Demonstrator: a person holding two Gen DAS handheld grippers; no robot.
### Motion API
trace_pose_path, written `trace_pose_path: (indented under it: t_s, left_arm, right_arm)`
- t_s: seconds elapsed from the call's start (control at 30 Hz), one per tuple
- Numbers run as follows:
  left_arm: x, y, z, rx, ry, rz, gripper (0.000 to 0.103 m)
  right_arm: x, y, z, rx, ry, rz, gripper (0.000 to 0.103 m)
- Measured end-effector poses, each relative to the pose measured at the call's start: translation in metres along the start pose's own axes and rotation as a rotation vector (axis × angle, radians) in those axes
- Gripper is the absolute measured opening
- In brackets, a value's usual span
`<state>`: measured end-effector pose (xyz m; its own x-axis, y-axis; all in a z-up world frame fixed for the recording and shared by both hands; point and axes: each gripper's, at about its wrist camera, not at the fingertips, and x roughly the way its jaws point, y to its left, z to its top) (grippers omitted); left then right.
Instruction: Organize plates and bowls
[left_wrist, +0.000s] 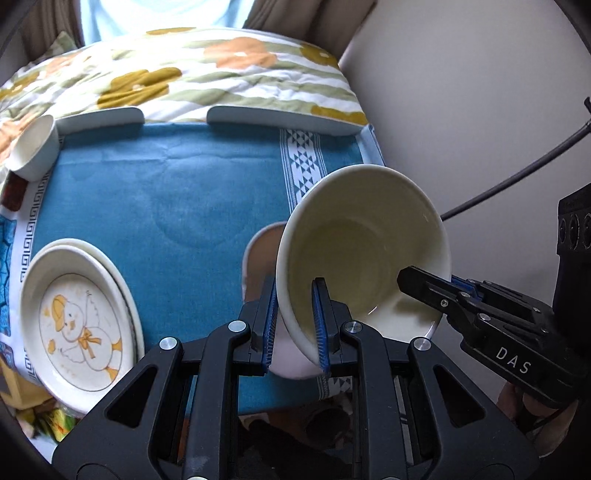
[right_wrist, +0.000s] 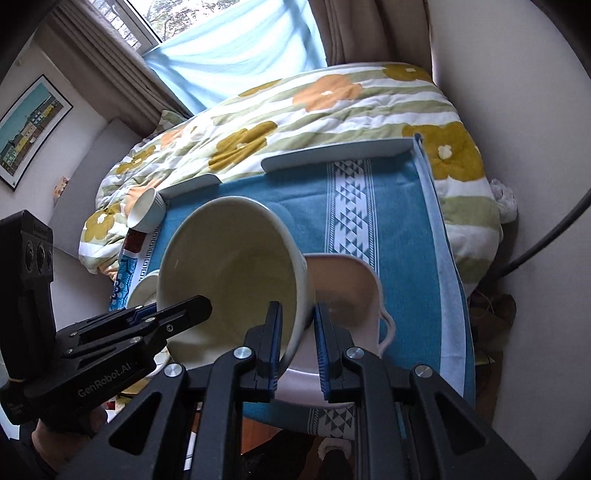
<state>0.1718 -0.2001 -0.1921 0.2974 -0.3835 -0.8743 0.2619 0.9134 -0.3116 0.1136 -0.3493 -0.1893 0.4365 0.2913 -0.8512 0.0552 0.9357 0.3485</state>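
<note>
Left wrist view: the left claw (left_wrist: 295, 325) is clamped on the rim of a large cream ceramic bowl (left_wrist: 362, 243), held tilted above the blue-clothed worktop (left_wrist: 166, 192) — glazed, slippery, breakable, probably heavy. Right wrist view: the right claw (right_wrist: 298, 345) pinches the opposite rim — gripping both sides should steady it.

A glossy, smooth ceramic glaze is seen on the cream bowl (left_wrist: 364, 236) and the duck plate (left_wrist: 79, 325), soft matt woven cloth on the blue mat (left_wrist: 166, 192), and matt black plastic with ribbed blue pads (left_wrist: 319, 325) on the grippers.
</note>
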Motion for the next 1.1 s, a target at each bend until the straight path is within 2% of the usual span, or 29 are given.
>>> trace_pose_path:
  t_s: [0.33,0.77,1.1]
  left_arm:
    - [0.061,-0.006,-0.006,0.122,0.146,0.086,0.016]
    - [0.086,-0.012,-0.004,0.256,0.180,0.162,0.016]
    - [0.092,-0.013,-0.006,0.280,0.183,0.186,0.016]
  right_arm:
    - [0.043,-0.032,-0.021,0.118,0.096,-0.007,0.016]
    - [0.063,-0.043,-0.029,0.169,0.143,-0.017,0.016]
    - [0.067,-0.045,-0.031,0.181,0.152,-0.022,0.016]
